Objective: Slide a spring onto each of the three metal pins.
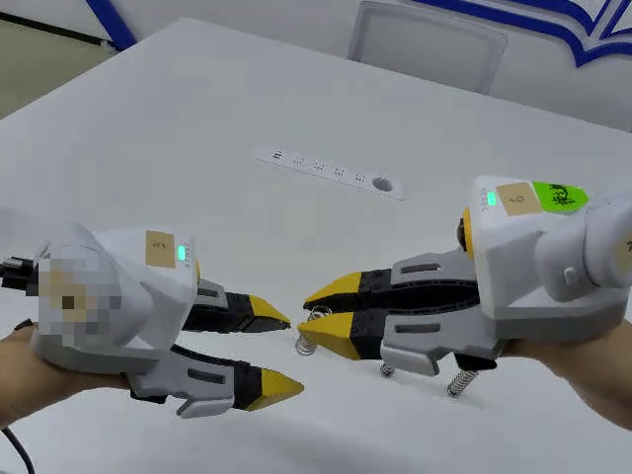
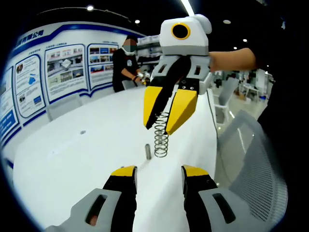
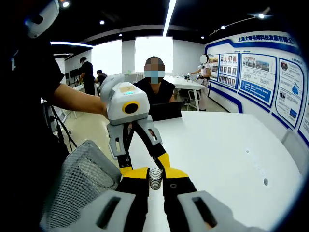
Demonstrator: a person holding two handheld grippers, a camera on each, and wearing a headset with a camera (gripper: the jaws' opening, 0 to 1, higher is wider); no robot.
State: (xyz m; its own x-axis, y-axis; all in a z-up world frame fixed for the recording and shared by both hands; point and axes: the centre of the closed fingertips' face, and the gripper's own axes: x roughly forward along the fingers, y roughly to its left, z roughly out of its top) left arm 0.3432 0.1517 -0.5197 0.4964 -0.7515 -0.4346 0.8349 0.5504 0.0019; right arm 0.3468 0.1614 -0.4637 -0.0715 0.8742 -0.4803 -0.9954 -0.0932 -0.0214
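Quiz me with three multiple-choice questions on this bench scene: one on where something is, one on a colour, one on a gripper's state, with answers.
1. Where does the metal pin stand?
A) beside the held spring's lower end
B) on a power strip
C) on a chair

2. What colour are the right gripper's fingertips?
A) red
B) yellow
C) green

3. The right gripper is:
A) wide open
B) lying flat
C) shut on the spring

Answers: 1 A, the left gripper view shows the pin upright next to the bottom coils; 2 B, both tips are yellow; 3 C, the tips pinch the coil's top.

Seemingly three springs [image 1: 307, 345], one pin [image 2: 147, 151], two claws [image 1: 293, 354] [image 1: 304, 314] and one power strip [image 1: 329, 171].
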